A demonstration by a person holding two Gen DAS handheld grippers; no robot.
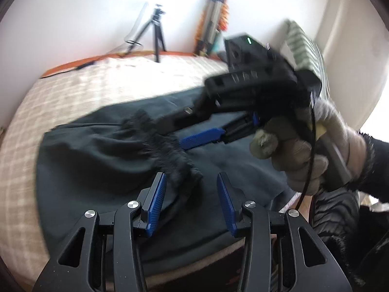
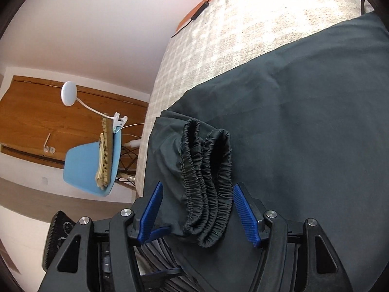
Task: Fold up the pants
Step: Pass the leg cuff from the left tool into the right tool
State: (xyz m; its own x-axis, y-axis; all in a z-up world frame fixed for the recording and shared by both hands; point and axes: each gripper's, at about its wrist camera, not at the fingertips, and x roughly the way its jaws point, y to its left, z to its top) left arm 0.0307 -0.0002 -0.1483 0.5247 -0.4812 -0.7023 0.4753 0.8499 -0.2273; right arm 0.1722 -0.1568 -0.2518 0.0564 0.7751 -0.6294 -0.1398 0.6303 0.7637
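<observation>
Pants [image 2: 291, 121]: dark cloth spread flat on the bed, covering its near part.
Waistband [image 2: 206, 182]: gathered elastic band, bunched into doubled folds on top of the pants near the bed's near edge; blurred in the left wrist view.
Bed [image 1: 85, 85]: pale checked cover; landmark for all places below.
Left claw [image 1: 192, 202]: over the near end of the pants; blue pads apart, the waistband's frayed-looking end lying beside the left pad, not pressed.
Right claw [image 2: 198, 213]: low over the pants; pads apart, the waistband bunch lying between them, the right pad close against it, no squeeze visible.
Right hand [image 1: 308, 150]: in a grey glove, gripping the right claw's handle above the pants; dark fuzzy sleeve behind it.
Tripod [image 1: 155, 31]: black, at the far side of the bed, by the white wall.
Cable [image 2: 201, 7]: dark, with an inline switch, along the bed's far edge.
Chair [image 2: 90, 168]: light blue, on the floor beside the bed, folded patterned cloth on its seat.
Clip lamp [image 2: 70, 93]: white, round head, clamped on the chair's back.
Cabinet [image 2: 31, 121]: brown wood, behind the chair.
In the way: the right claw's body hides part of the pants in the left wrist view.
</observation>
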